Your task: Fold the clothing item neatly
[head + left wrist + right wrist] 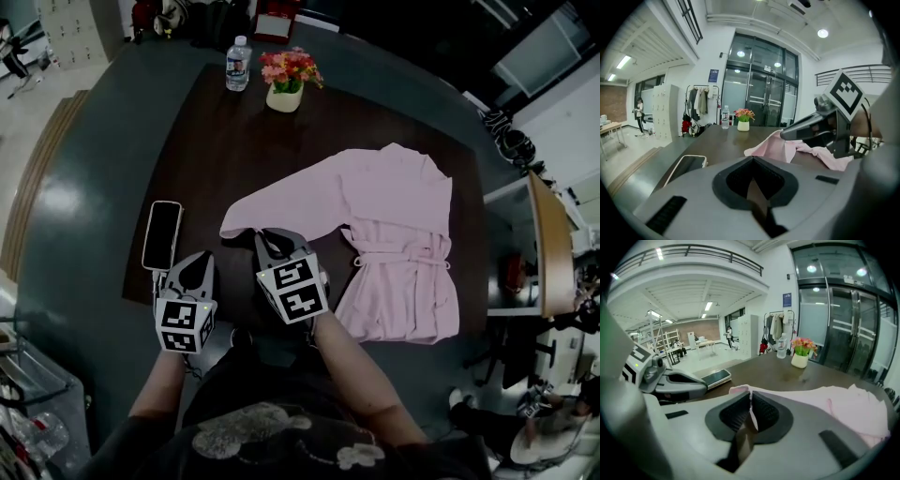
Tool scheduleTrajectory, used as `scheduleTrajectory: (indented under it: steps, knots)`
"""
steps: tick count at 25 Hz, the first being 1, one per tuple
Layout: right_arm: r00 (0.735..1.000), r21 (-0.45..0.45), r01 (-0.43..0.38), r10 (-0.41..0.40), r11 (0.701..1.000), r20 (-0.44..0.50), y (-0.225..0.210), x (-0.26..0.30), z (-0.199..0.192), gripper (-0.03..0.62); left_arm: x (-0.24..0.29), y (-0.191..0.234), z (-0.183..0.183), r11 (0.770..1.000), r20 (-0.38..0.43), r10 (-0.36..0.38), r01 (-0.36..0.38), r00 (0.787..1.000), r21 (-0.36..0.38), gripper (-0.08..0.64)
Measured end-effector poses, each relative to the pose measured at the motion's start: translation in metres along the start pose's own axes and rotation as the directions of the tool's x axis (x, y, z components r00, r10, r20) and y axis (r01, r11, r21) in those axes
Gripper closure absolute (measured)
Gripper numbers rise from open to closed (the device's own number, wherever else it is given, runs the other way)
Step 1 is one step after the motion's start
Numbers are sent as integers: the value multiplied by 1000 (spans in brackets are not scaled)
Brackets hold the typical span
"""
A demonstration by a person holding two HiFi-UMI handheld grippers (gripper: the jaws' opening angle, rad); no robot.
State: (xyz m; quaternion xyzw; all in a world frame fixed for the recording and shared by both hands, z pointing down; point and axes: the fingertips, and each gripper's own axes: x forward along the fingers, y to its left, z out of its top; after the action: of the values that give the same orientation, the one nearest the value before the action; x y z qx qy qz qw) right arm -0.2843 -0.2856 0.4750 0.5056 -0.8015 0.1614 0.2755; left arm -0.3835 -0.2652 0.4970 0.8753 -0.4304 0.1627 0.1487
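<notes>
A pink robe (398, 244) lies spread on the dark table (216, 141), its belt tied at the waist and one long sleeve (281, 202) stretched toward me on the left. My right gripper (274, 239) is at that sleeve's end and is shut on the cuff; in the right gripper view a thin pink edge (750, 404) runs between the closed jaws. My left gripper (199, 261) hovers beside it to the left, shut with nothing in it. In the left gripper view the right gripper (806, 129) shows with pink cloth (773, 145) under it.
A phone (162, 233) lies on the table's left edge, close to the left gripper. A water bottle (238, 64) and a pot of flowers (287, 82) stand at the far edge. A wooden-topped stand (553, 244) is off the right side.
</notes>
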Motion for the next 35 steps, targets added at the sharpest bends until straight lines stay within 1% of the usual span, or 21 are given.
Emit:
scheduleTrajectory:
  steps: [5, 8, 11, 16, 19, 21, 23, 24, 26, 28, 30, 32, 35]
  knots:
    - [993, 77, 80, -86, 994, 80, -73, -53, 5, 584, 24, -46, 19, 999, 13, -22, 22, 1000, 25, 552]
    - [983, 134, 124, -140, 983, 116, -127, -84, -1, 584, 41, -82, 29, 999, 13, -29, 29, 999, 36, 552]
    - [973, 198, 157, -186, 968, 136, -183, -115, -14, 584, 53, -122, 37, 999, 10, -31, 31, 999, 42, 552]
    - [958, 280, 207, -253, 937, 138, -269, -157, -47, 584, 78, -176, 47, 998, -1, -21, 21, 1000, 61, 552]
    - [951, 350, 231, -287, 908, 117, -317, -179, -82, 584, 95, -203, 55, 997, -1, -4, 4, 1000, 72, 552]
    - [950, 396, 245, -301, 885, 86, -345, -190, -110, 584, 106, -219, 61, 997, 3, 11, -11, 1000, 72, 552]
    - [957, 429, 238, -286, 871, 51, -363, -193, -138, 584, 115, -233, 65, 997, 6, 26, -27, 1000, 69, 552]
    - [962, 439, 227, -269, 870, 37, -368, -193, -150, 584, 119, -239, 65, 997, 6, 33, -33, 999, 67, 552]
    - [972, 442, 202, -233, 874, 17, -373, -191, -168, 584, 124, -251, 65, 997, 3, 40, -40, 999, 59, 552]
    - [978, 437, 183, -209, 881, 12, -375, -189, -176, 584, 129, -262, 63, 998, -5, 38, -38, 999, 56, 552]
    - [980, 431, 167, -197, 887, 26, -376, -187, -174, 584, 132, -268, 63, 998, -11, 31, -31, 999, 55, 552]
    - [978, 417, 161, -201, 895, 53, -377, -188, -165, 584, 135, -270, 62, 998, -14, 20, -20, 1000, 52, 552]
    - [965, 403, 188, -245, 896, 96, -387, -196, -147, 584, 142, -268, 65, 998, -11, -2, 3, 1000, 65, 552]
